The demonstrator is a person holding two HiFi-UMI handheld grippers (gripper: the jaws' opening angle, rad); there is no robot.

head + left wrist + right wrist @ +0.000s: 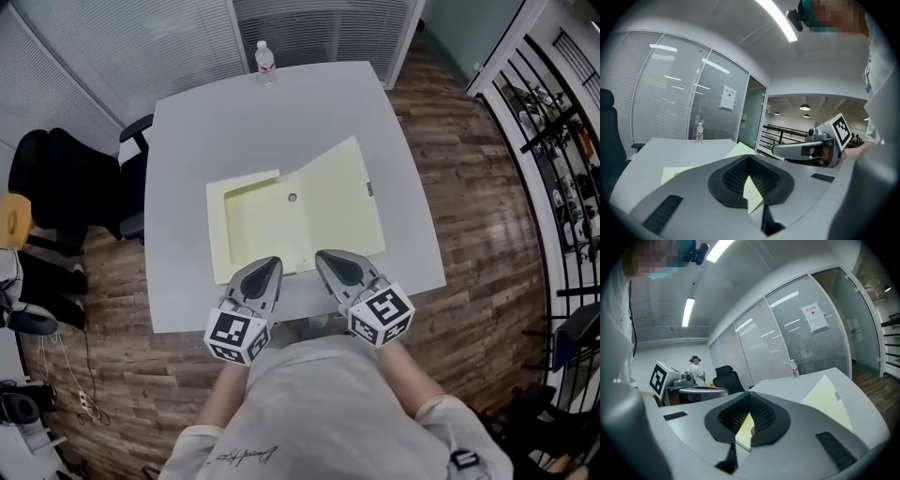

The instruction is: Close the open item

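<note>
A pale yellow file box (258, 225) lies open on the grey table (234, 112). Its lid (337, 197) is swung out to the right and slants upward. My left gripper (270, 265) is shut and empty, hovering over the box's near edge. My right gripper (325, 255) is shut as well, just right of it, over the near corner of the lid. In the left gripper view the shut left gripper (749, 158) points at the box (677, 172). The right gripper view shows the right gripper (750, 395) shut, with the lid (829, 401) rising to the right.
A water bottle (265, 58) stands at the table's far edge. A black office chair (84, 183) with dark clothing sits left of the table. A black railing (553, 141) runs along the right. The floor is wood planks.
</note>
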